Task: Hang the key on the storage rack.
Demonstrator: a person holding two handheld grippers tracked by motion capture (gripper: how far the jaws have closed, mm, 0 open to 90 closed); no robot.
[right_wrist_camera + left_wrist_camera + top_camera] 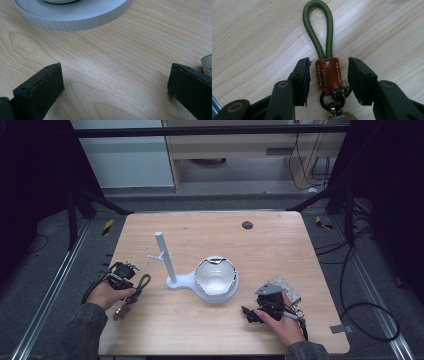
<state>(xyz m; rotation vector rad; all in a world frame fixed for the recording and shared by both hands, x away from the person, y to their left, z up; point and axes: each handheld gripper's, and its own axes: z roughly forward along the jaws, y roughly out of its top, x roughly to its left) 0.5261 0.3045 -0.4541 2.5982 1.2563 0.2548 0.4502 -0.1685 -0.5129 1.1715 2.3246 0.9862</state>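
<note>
The keychain point(328, 75) lies flat on the table point(280, 250), left of the white stand point(172, 270). The left gripper point(328, 77) straddles its brown leather tab, jaws half open, one side almost touching, not pinching yet. Looks light and floppy: cord loop soft, rings loose, so the stiff tab's the best spot to grab. The right gripper point(115, 85) is wide open and empty, near the stand's base.

Wooden table point(280, 245), grey floor point(45, 265), dark frame point(200, 131)
</note>
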